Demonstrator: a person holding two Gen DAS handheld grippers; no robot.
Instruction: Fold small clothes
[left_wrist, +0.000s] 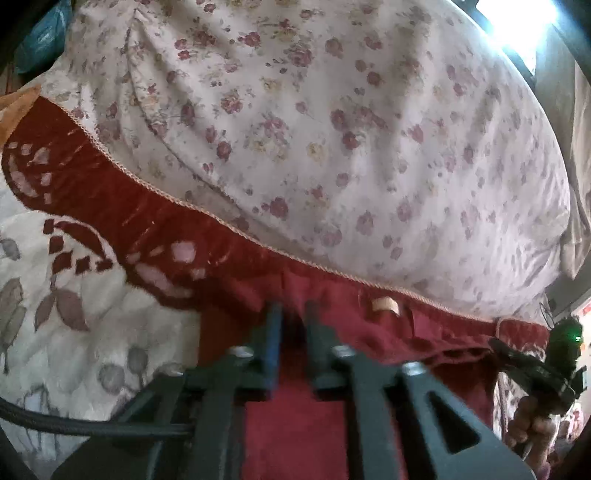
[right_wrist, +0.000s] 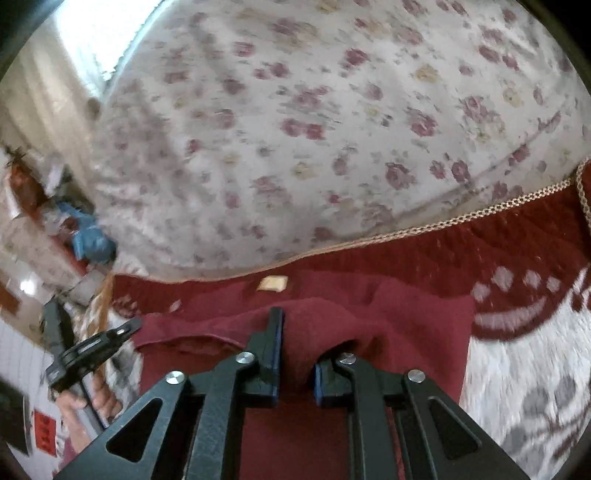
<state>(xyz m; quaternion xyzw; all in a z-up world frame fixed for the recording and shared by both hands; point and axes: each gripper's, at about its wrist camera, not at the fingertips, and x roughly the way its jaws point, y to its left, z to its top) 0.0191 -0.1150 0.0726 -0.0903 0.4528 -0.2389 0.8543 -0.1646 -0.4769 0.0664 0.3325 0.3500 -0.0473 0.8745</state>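
- Floral bedsheet (left_wrist: 332, 129), white with dusky-red roses, fills the background of both wrist views; bright window light enters at one upper corner.
- Nearer the cameras lies a dark red blanket border (left_wrist: 122, 206) edged with a pale braided trim (right_wrist: 480, 214), giving way to a cream ground with grey leaf motifs.
- Small maroon garment (right_wrist: 406, 314) rests on this blanket, just below the trim; a pale label (right_wrist: 272, 284) shows near its far edge, and one fold of cloth is raised towards the right gripper.
- Left gripper (left_wrist: 293, 314): fingers stand apart with a narrow gap over the maroon cloth; no cloth is seen pressed between the pads, so it reads as released.
- Right gripper (right_wrist: 295, 343): a hump of the garment rises between the fingers; whether the pads still press on it cannot be told, since the right fingertip is hidden behind the fabric.
- Each gripper also appears at the edge of the other's view, carried in a person's hand (right_wrist: 96, 398).
- Step in hand, as judged: a fold has been laid over and the cloth is being let go.
- Next move would call for freeing the right fingers without dragging the fold, then taking a fresh edge for the following fold.
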